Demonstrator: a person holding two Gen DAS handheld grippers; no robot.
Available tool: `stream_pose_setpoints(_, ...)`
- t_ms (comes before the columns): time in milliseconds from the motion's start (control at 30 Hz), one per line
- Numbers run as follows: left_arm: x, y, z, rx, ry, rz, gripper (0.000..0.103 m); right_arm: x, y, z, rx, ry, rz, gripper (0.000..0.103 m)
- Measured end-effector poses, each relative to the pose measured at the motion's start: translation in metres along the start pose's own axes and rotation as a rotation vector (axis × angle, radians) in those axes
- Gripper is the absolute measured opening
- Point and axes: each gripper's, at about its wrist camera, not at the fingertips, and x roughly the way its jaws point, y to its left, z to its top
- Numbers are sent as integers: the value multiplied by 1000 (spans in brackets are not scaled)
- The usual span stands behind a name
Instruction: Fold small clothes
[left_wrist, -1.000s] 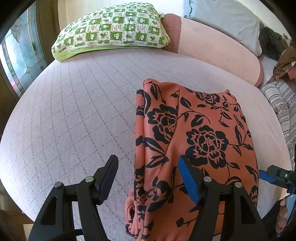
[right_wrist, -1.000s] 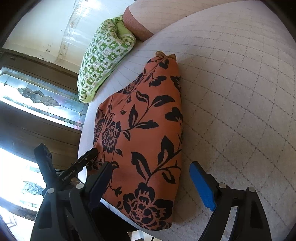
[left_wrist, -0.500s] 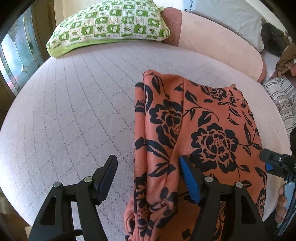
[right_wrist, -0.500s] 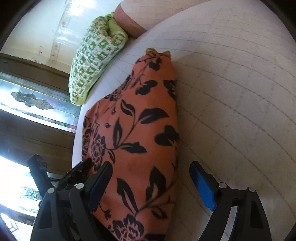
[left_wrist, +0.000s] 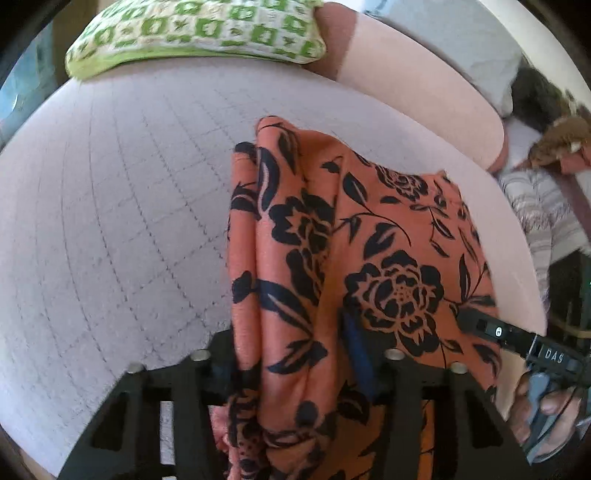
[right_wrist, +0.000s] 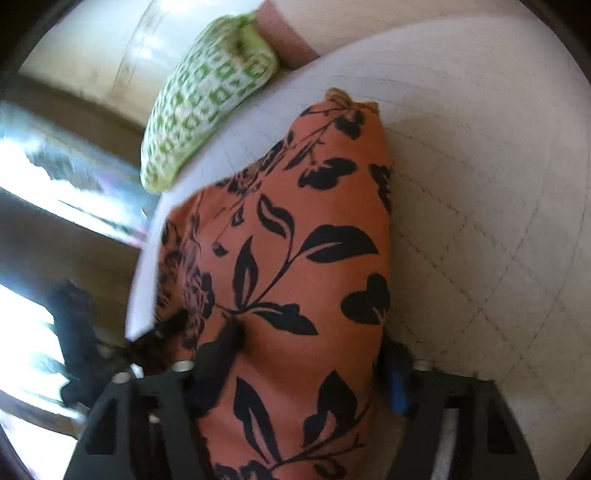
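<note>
Both your claws have just come down onto the near end of the orange floral garment (left_wrist: 388, 258), where a second ago they hung spread above it. The garment lies lengthwise on the quilted bed (left_wrist: 122, 229), already doubled into a long strip, its far end pointing toward the green checked pillow (left_wrist: 199, 33).

Your left claw (left_wrist: 291, 354) is closing, with the thick folded edge of the cloth bunched between its fingers; the blue pad (left_wrist: 356, 350) already looks pressed into the fabric. Your right claw (right_wrist: 306, 369) is closing too, straddling the other near corner, and the cloth fills the gap from finger to finger. In the left view you can see that right claw at the garment's edge, with your hand (left_wrist: 535, 410) on its trigger.

That means, as I judge it, you have moved from lining up to gripping: once both pinches are firm, the near end is ready to be lifted and carried over toward the far end for the next fold.
</note>
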Motion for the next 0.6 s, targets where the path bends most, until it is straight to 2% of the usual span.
stream_pose_setpoints(33,0,-2,0,14,0,5,35,-2,6,1,-33,-3,-23,46)
stream_pose_setpoints(100,-4,-5,1,17,-10,9,30,-7,13,3,-69,-15,-45,40)
stream_pose_setpoints(167,-13,-11,4,13,-34,1,27,-15,28,5,-137,-38,-67,38)
stream_pose_setpoints(267,-37,-29,9,8,-108,-57,26,-35,42,10,-208,-78,-55,36)
stream_pose_setpoints(367,-59,-67,25,80,-210,-77,26,-69,48,24,-256,-141,-53,36)
stream_pose_setpoints(500,-50,-103,48,80,-258,-145,27,-118,24,49,-248,-222,-52,36)
stream_pose_setpoints(567,-27,-115,57,62,-225,-154,30,-128,-5,62,-205,-214,-30,37)
stream_pose_setpoints(600,-12,-118,59,49,-203,-159,35,-127,-23,66,-165,-211,-27,41)
